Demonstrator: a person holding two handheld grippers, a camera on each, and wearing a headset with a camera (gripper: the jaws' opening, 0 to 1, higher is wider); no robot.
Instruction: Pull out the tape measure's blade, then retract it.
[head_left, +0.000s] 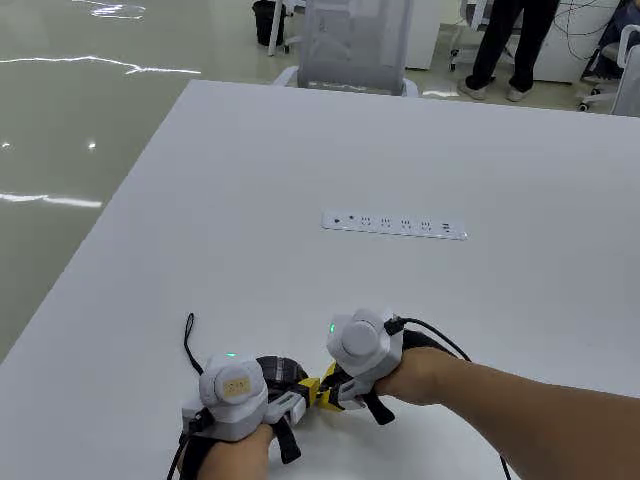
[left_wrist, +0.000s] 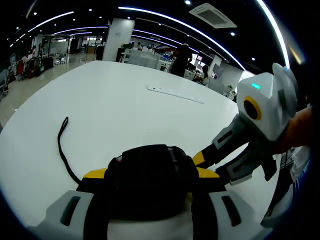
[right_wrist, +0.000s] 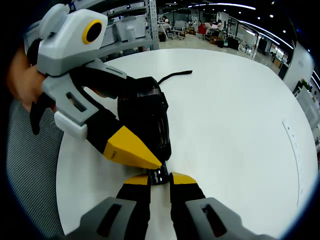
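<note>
Near the front edge of the white bench (head_left: 300, 150), a black tape measure (head_left: 281, 371) sits clamped between the yellow-tipped jaws of the left tool (left_wrist: 150, 172), its wrist strap (head_left: 188, 342) trailing away over the surface. Directly facing it, almost tip to tip, the right tool (right_wrist: 160, 178) is pinched shut on the short blade end (right_wrist: 159, 174) poking from the case. Farther out lies a white power strip (head_left: 394, 224), then an office chair (head_left: 350, 45) at the far edge.
</note>
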